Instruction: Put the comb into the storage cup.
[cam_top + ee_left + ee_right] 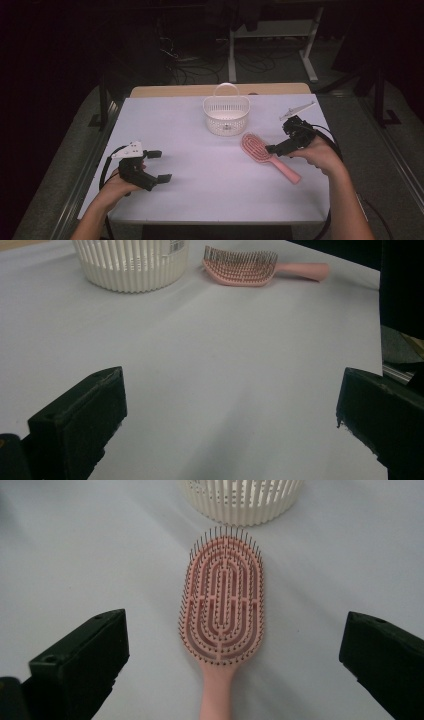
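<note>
1. left claw (159, 165): black two-jaw tool, held by the person's left hand (116, 187) at the near left of the worktop (200, 190). jaws spread wide, holding nothing. it sits well apart from every item, likely parked out of the way while the other side works.
2. worktop: flat white sheet over a wooden board, bare across its near half.
3. right claw (235, 670): black two-jaw tool in the person's right hand (320, 154), at mid right. jaws wide apart, empty, one on either side of the brush line. it is aimed along the handle, which suggests a pick-up is being lined up.
4. pink plastic paddle hairbrush with vented oval head (222, 605): lies flat on the worktop, bristles up, handle toward the right claw, head toward the basket. untouched.
5. cream slatted plastic basket with hoop handle (226, 114): upright at the far centre, just beyond the brush head; probable destination for the brush.
</note>
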### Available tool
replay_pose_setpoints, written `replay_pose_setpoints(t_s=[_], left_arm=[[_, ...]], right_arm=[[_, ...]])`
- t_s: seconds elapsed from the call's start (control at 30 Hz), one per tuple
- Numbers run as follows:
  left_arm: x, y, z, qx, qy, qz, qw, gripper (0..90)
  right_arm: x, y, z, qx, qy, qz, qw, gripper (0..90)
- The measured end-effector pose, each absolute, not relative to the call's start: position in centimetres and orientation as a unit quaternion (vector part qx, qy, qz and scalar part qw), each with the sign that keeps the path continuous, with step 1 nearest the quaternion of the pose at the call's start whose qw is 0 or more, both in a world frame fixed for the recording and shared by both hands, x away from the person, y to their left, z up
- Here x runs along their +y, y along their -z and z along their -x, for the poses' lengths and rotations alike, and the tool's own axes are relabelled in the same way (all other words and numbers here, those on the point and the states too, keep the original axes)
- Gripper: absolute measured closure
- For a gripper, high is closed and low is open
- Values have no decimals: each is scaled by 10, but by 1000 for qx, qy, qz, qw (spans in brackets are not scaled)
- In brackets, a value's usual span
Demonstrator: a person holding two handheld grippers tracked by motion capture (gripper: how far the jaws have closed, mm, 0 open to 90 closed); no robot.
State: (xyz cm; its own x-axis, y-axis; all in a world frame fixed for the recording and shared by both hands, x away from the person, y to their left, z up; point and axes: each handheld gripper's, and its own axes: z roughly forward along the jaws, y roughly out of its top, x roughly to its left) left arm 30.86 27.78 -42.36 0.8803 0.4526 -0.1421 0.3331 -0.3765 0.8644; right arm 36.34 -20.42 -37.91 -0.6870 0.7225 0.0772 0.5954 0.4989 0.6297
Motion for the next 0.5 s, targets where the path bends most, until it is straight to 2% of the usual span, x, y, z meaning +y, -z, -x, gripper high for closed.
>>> replay_pose_setpoints(t_s=[0.5], left_arm=[[278, 423, -308, 236, -60, -828, 506, 0]], right_arm=[[-200, 387, -360, 874, -293, -379, 83, 0]])
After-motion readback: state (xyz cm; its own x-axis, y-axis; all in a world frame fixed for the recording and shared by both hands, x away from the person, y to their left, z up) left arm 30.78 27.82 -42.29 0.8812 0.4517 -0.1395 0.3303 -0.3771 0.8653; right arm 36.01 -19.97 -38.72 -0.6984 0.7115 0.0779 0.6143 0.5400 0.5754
